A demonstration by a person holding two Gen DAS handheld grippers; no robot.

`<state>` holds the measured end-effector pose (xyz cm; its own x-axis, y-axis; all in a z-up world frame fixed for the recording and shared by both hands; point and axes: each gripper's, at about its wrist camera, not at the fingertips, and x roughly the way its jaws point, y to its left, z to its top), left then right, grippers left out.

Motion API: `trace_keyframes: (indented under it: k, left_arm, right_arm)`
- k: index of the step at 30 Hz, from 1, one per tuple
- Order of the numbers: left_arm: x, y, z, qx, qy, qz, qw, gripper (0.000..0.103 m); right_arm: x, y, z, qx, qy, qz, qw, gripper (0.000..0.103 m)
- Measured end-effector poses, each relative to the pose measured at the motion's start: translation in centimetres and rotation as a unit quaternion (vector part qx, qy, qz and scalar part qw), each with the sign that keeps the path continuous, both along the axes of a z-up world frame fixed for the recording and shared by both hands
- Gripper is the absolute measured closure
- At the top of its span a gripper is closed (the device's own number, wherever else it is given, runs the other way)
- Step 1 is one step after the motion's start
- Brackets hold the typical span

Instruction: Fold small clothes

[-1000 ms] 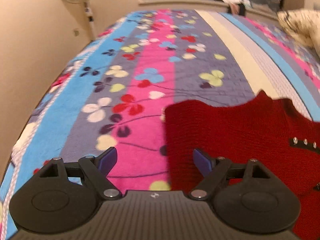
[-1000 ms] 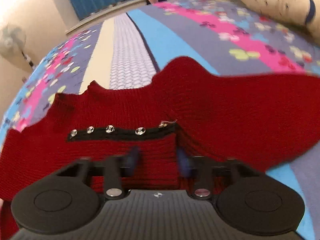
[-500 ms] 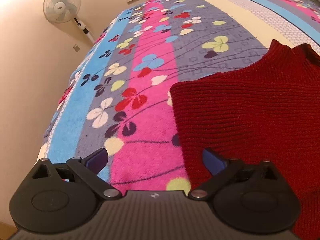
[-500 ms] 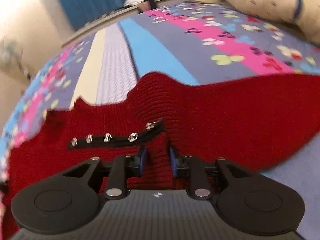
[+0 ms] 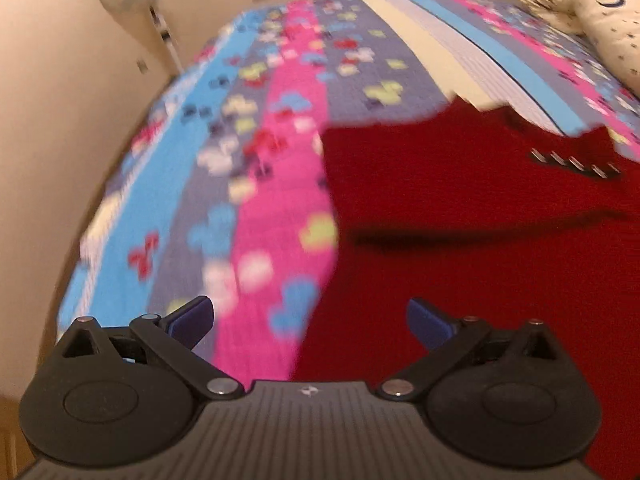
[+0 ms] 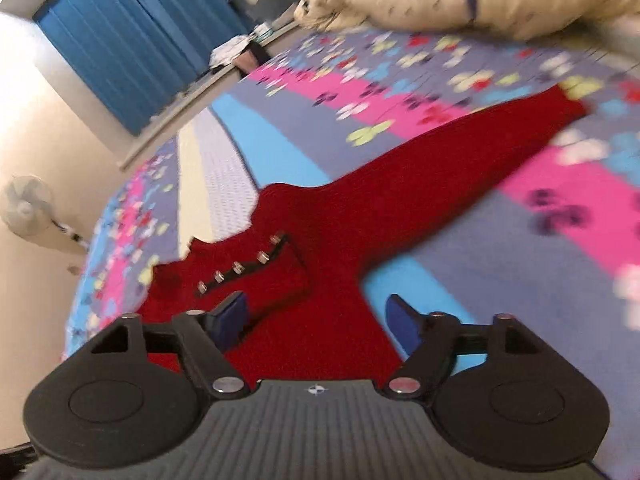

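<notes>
The right gripper (image 6: 316, 316) has let go and spread, the left gripper (image 5: 310, 322) spread too; the soft, limp red sweater (image 6: 332, 236) wants pinching at its far-right sleeve cuff.

Black ribbed left gripper (image 5: 310, 322) body, blue fingers (image 5: 192, 320) (silver pivot screws)

The left claw (image 5: 310, 320) hung above the red sweater (image 5: 460, 220), over its left edge, its blue pads (image 5: 192, 316) spread wide with nothing between them. The right claw (image 6: 316, 316) was likewise parted and empty, poised over the same sweater's right side, near where the sleeve branched off.
</notes>
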<state>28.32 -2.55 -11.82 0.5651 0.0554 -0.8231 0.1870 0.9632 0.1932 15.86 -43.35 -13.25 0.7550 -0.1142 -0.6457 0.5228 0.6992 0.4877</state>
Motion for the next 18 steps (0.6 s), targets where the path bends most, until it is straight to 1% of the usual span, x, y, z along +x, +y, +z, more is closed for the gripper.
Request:
trace_keyframes:
  k: [2,4,6,7,9,11,14,18]
  left_arm:
    - [-3.1,0.2,0.9,-0.002,0.019,0.008,0.9998,0.000]
    - [-6.3,0.2,1.9,0.006,0.029,0.014,0.9995,0.000]
    - [-9.4,0.2,2.9,0.016,0.038,0.023,0.9989,0.000]
    - [-10.8,0.1,3.4,0.012,0.040,0.022,0.9989,0.000]
    - [-13.4,0.1,4.7,-0.005,0.038,0.018,0.9991,0.000]
    - [-15.9,0.1,6.3,-0.023,0.028,0.012,0.9993,0.000]
    - [-18.5,-0.2,8.1,-0.029,0.010,0.002,0.9995,0.000]
    - [-22.0,-0.3,10.1,-0.038,-0.009,-0.009,0.9992,0.000]
  right_arm:
    - [-3.0,1.9,1.4,-0.027,0.018,0.009,0.999,0.017]
    - [-5.2,3.6,2.4,-0.044,0.035,0.027,0.998,0.015]
    - [-7.5,5.4,3.6,-0.058,0.040,0.046,0.996,0.014]
    - [-8.5,6.2,4.2,-0.062,0.039,0.054,0.996,0.014]
    - [-10.3,7.9,5.4,-0.068,0.033,0.074,0.994,0.014]
    - [-11.9,9.4,6.7,-0.075,0.023,0.095,0.992,0.014]
    - [-14.2,11.3,8.4,-0.090,0.009,0.105,0.990,0.014]
    - [-17.4,12.7,9.8,-0.086,-0.008,0.110,0.990,0.014]
